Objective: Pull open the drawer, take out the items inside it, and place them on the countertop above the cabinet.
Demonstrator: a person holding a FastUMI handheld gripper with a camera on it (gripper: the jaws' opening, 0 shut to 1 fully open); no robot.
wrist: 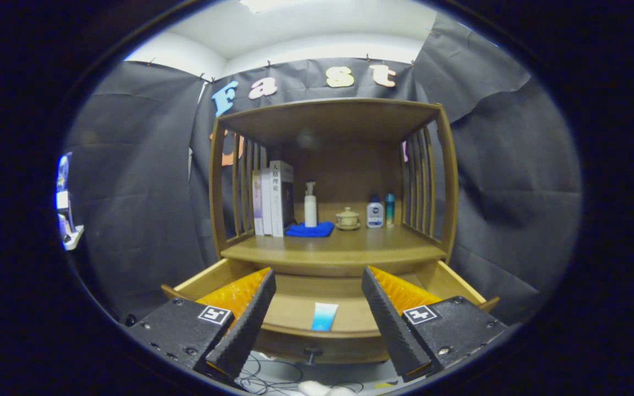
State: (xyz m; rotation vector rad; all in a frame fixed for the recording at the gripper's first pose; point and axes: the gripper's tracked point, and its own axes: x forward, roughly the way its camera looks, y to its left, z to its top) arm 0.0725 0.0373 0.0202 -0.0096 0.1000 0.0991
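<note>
The wooden cabinet's drawer (295, 331) stands pulled open below the countertop (333, 250). A small blue-and-white tube (324, 317) lies flat on the drawer floor, near the front wall and between my two fingers. My gripper (318, 278) hovers above and in front of the drawer, open, its black ridged fingers (251, 316) wide apart with nothing between them. The drawer's small dark knob (311, 352) shows on the front panel below the tube.
On the countertop stand a few books (273, 198), a white pump bottle (310, 206) on a blue cloth (309, 230), a small lidded pot (346, 219), and two small bottles (380, 212). Slatted sides and a top shelf enclose it. Cables lie on the floor below.
</note>
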